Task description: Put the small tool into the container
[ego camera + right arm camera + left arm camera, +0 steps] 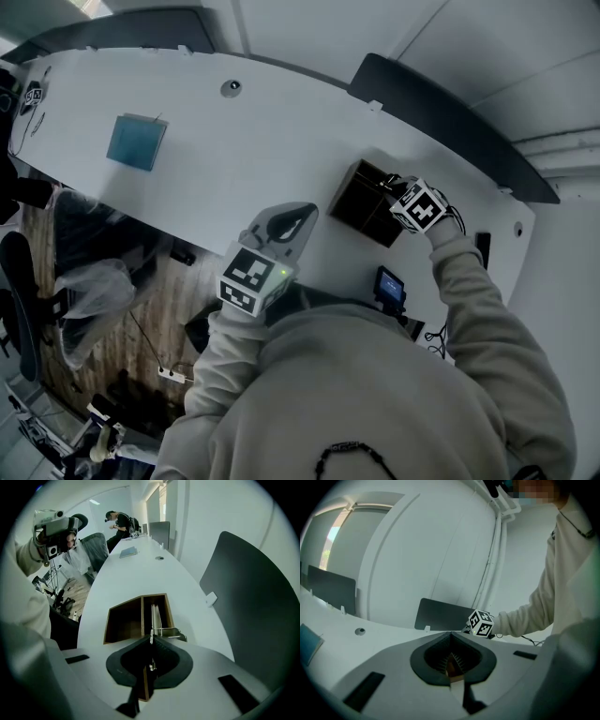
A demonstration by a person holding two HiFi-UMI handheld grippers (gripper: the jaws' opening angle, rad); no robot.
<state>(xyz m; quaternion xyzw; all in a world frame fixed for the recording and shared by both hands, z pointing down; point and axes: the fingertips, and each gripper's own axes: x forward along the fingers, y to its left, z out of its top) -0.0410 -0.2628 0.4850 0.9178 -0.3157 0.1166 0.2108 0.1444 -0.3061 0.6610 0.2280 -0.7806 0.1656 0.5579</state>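
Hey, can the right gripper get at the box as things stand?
Probably yes: the right gripper, shut on the tool, hangs right over the open box, with nothing between.

The container (125,620) is a dark brown, open-topped wooden box with 2 compartments side by side, standing upright on the white table near its far edge. The small tool (171,631) is a thin, shiny metal piece with a curved end. It is pinched at 1 end in the closed tips of the right gripper (151,637), level over the near rim of the container's right compartment.
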